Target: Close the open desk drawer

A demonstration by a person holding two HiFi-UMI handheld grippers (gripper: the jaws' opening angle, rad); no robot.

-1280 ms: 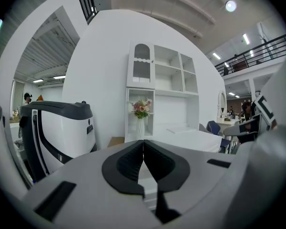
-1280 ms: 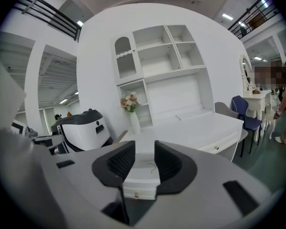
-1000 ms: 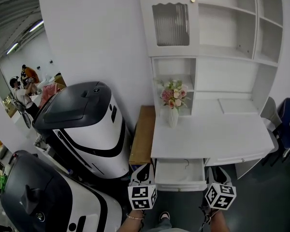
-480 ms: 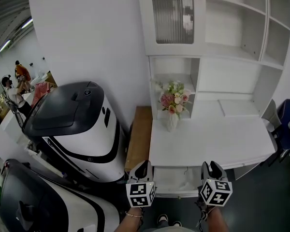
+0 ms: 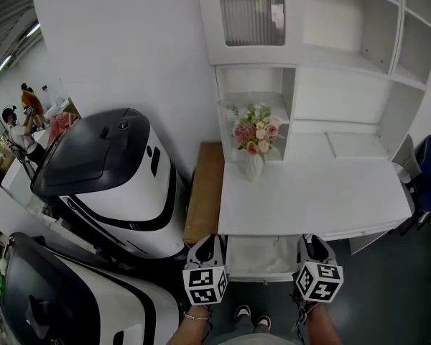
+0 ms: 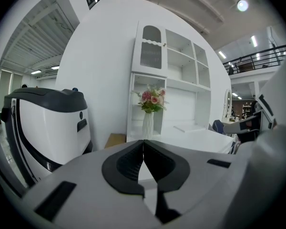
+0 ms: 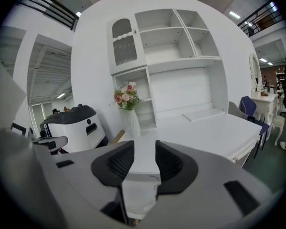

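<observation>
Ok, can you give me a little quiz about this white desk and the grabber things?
1. True or false: the drawer under the desk is pushed fully in.
2. What stands on the desk? A) a vase of flowers B) a lamp C) a laptop
3. Fill in: the left gripper has its jaws ____ (together or apart).
Key: 1 false; 2 A; 3 together.

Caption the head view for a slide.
Left gripper shut, right gripper opening, empty, both facing the desk's open drawer.
</observation>
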